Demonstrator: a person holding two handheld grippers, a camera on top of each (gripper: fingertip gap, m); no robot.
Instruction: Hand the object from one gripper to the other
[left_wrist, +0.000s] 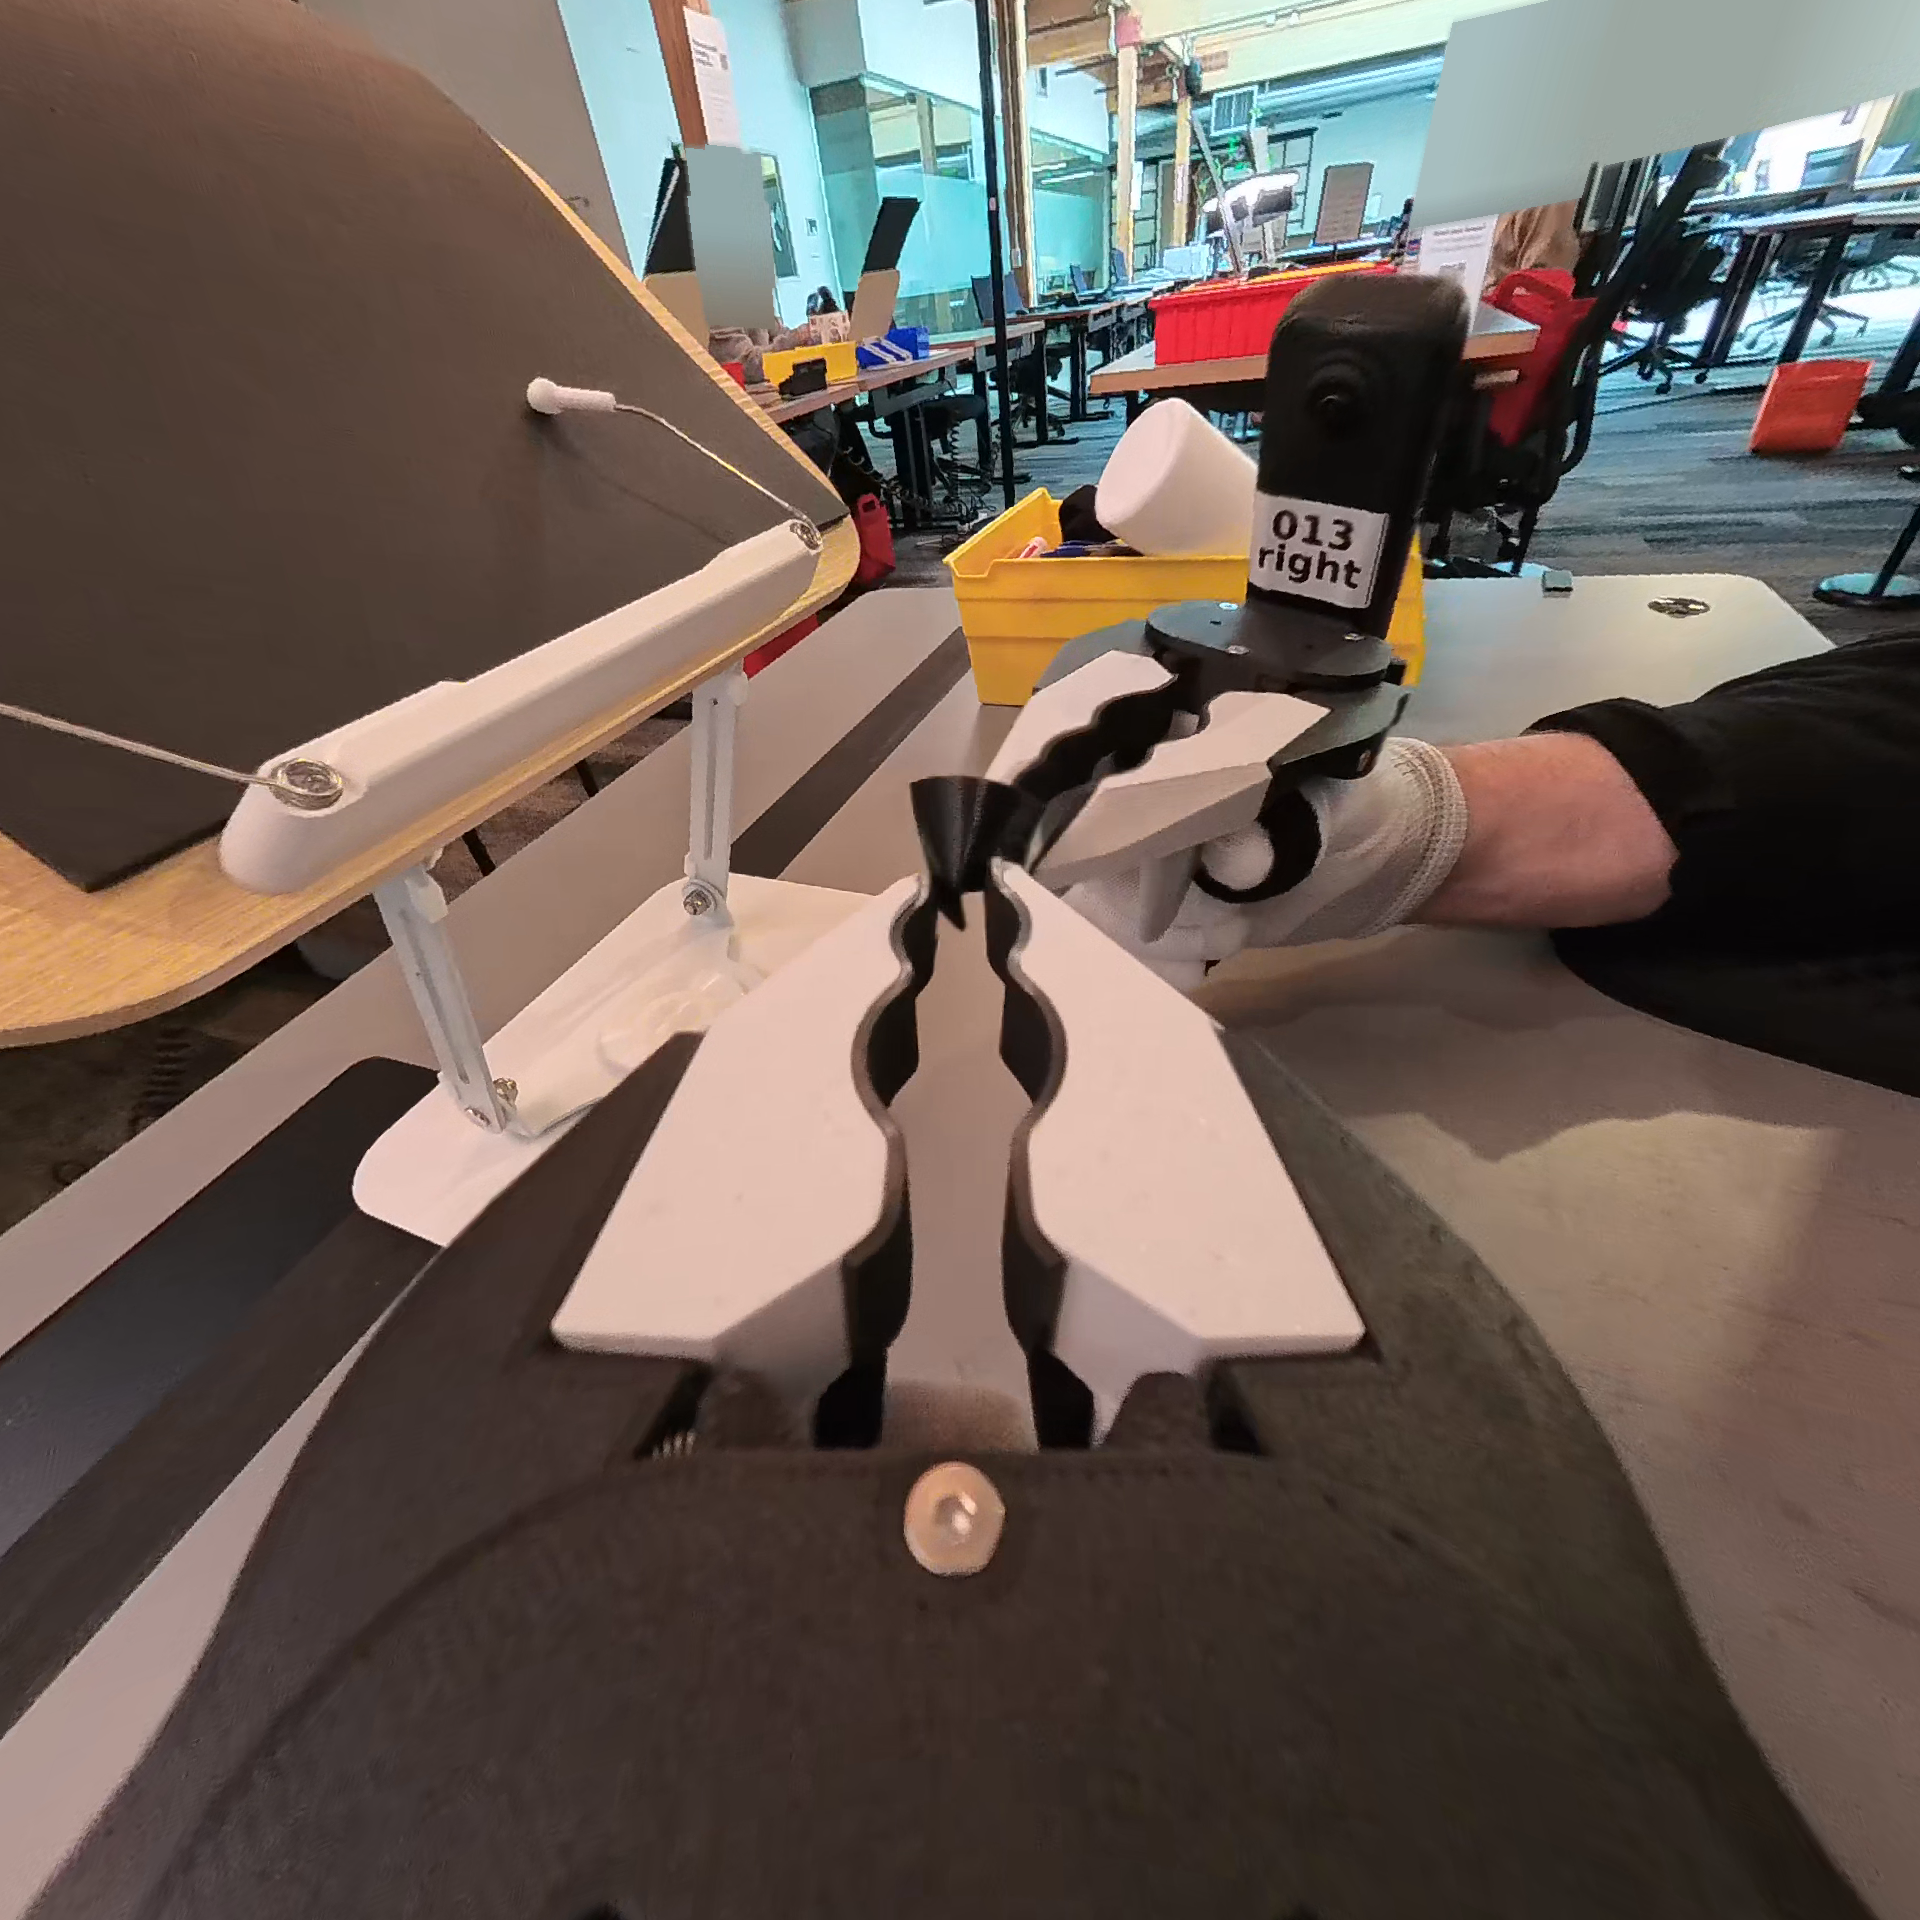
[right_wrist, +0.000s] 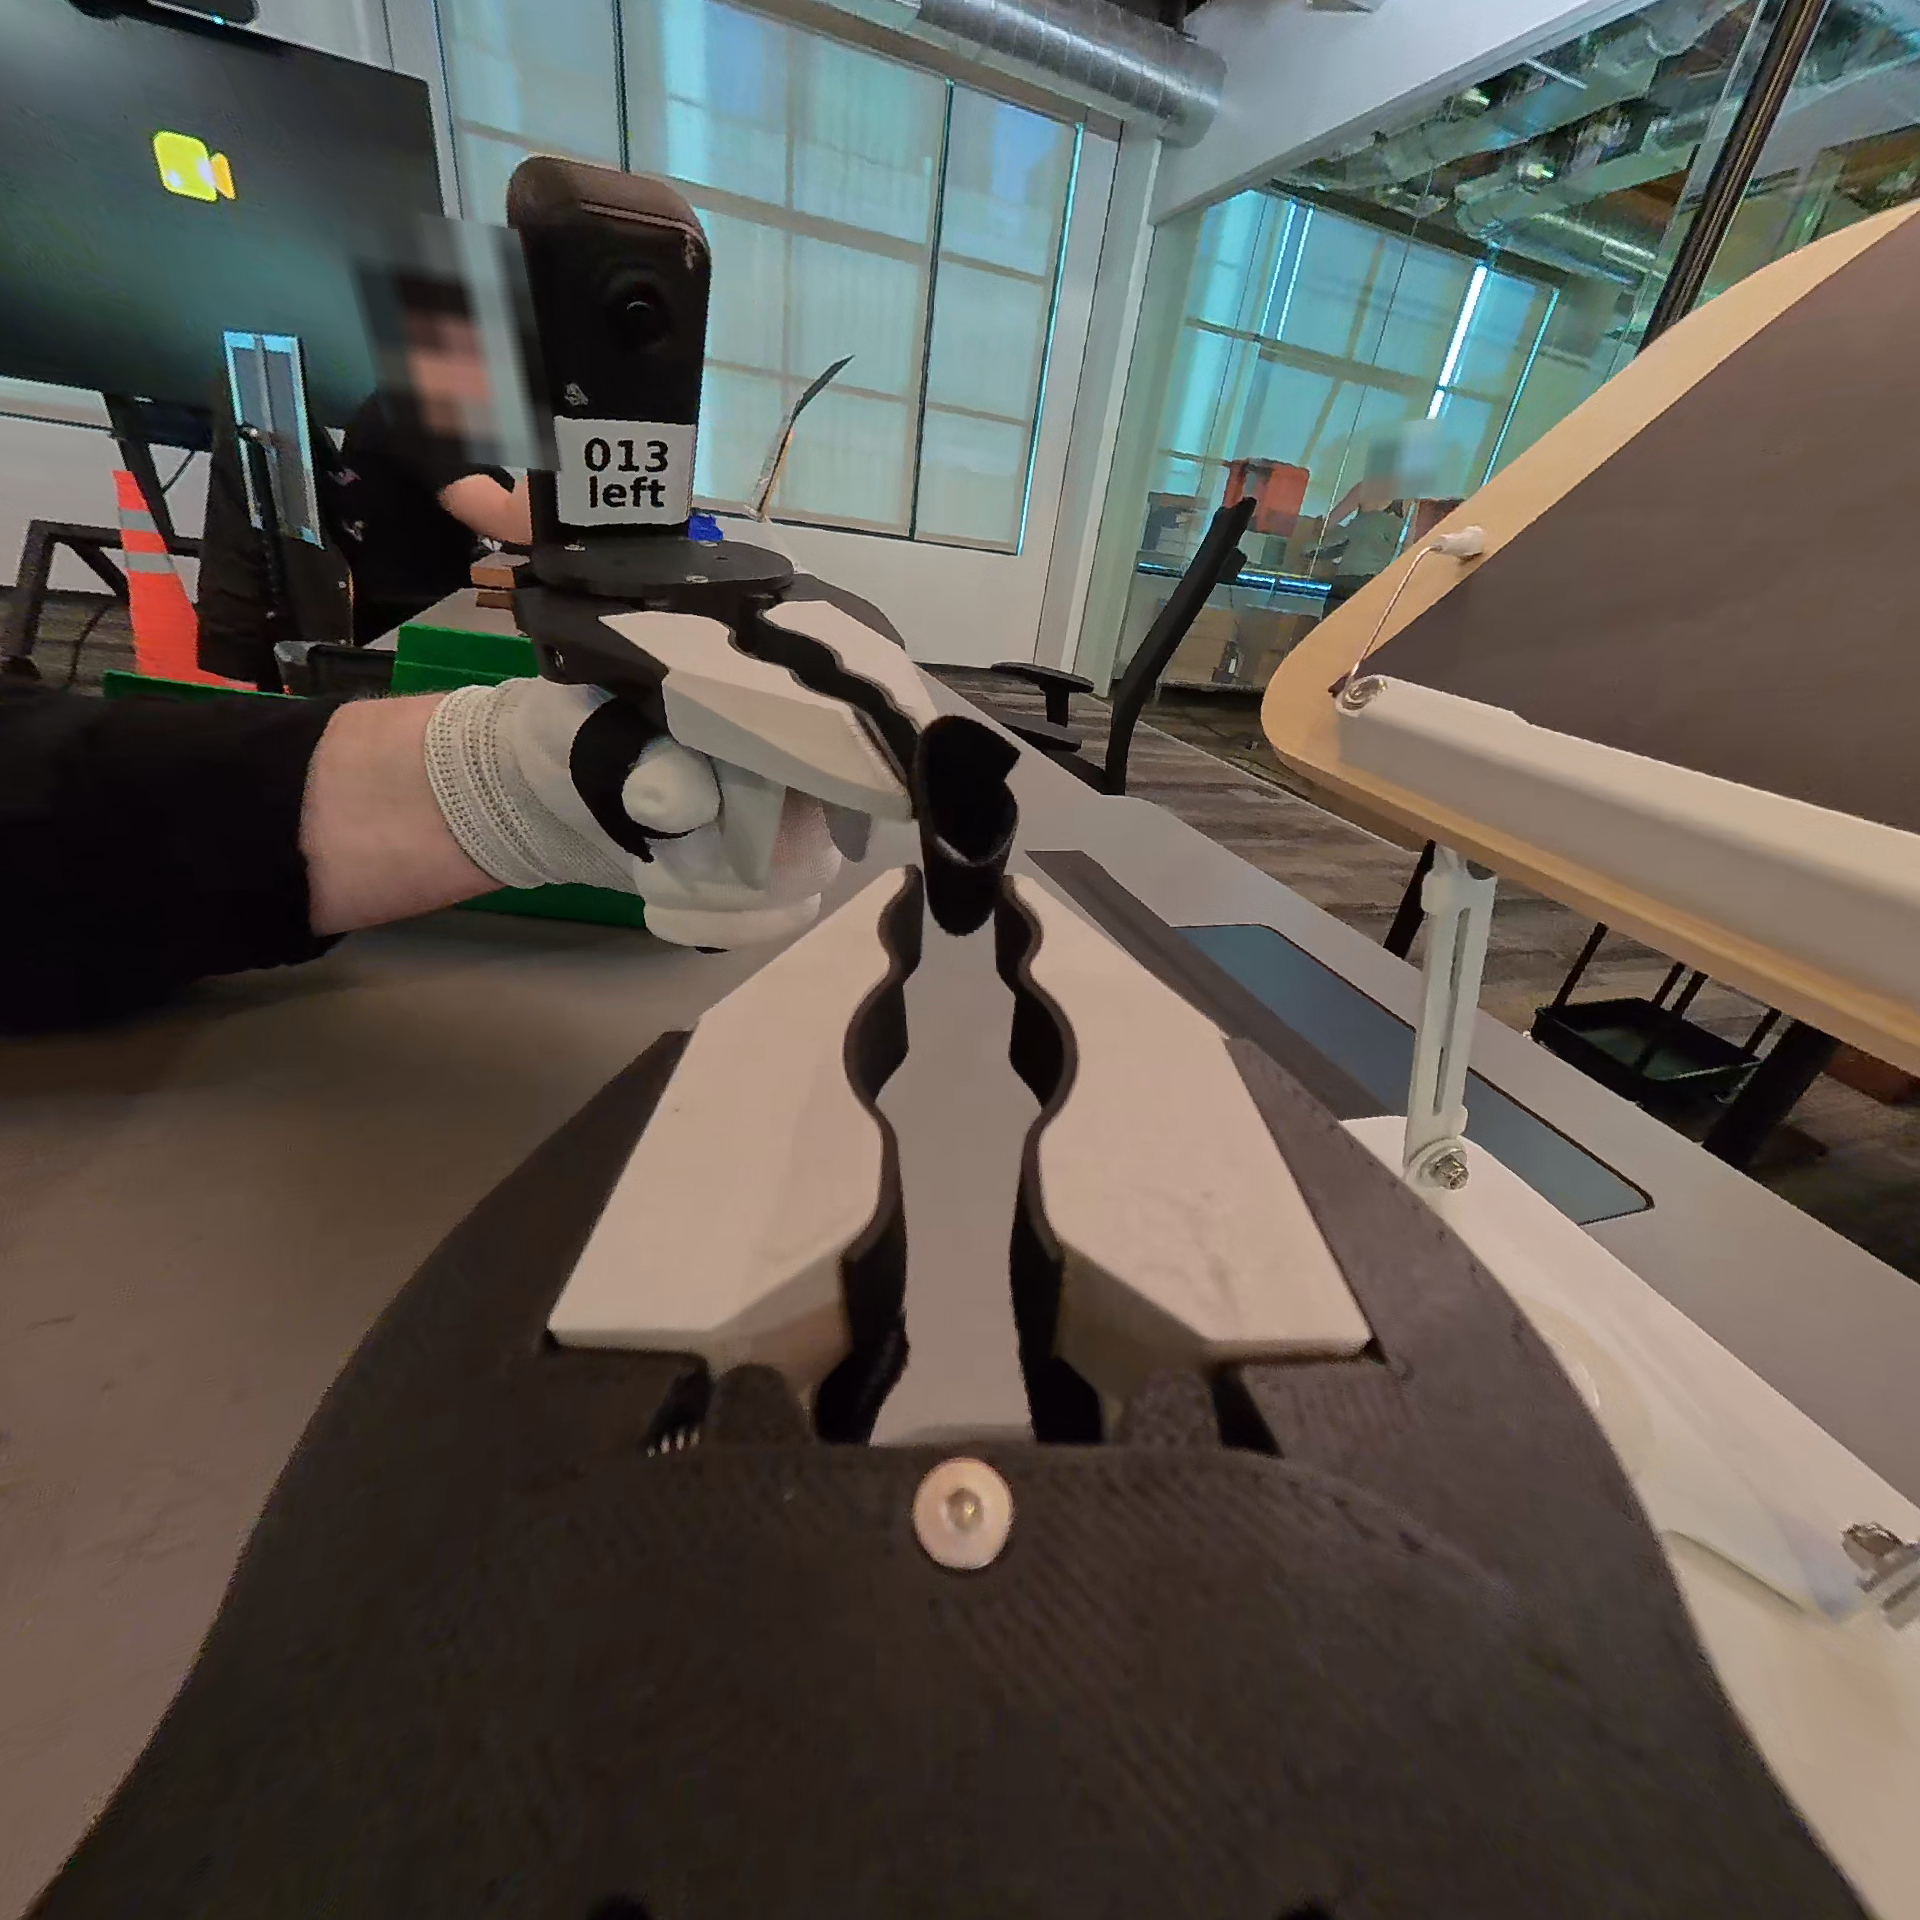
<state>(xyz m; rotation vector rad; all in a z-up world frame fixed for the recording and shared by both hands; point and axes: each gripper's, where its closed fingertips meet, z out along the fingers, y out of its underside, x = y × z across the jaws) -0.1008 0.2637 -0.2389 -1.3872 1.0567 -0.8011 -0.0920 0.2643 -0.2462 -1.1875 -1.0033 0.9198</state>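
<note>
Item held: a small black piece of soft, folded material (left_wrist: 951, 831), pinched in mid-air above the grey table (left_wrist: 1558, 1195), between the two sets of tongs. Your left tongs (left_wrist: 954, 899) are narrowed onto its lower tip, the white fingers with wavy black pads (left_wrist: 902, 997) nearly meeting at their ends; seen from the right wrist view, the same left tongs (right_wrist: 906, 774) clamp the piece's upper side edge. Your right tongs (right_wrist: 956, 894) also close on it, their tips flanking its lower end (right_wrist: 961, 831); in the left wrist view, the right tongs (left_wrist: 1023, 831) reach it from behind. By appearance both sets grasp the item together, so the transfer stands at its shared-hold stage; which set is giving cannot be told. Handling advice: confirm the receiving tongs grip firmly on a doubled part of the fold before the giving set lets go, since limp material likely slips or unfurls. Open the giving tongs fully, then withdraw straight back along their own axis to avoid dragging the piece. Surroundings: a tilted wooden board with dark face on white brackets (left_wrist: 499, 717) stands just beside; keep clear of it. A yellow plastic bin (left_wrist: 1091, 613) lies well behind.
</note>
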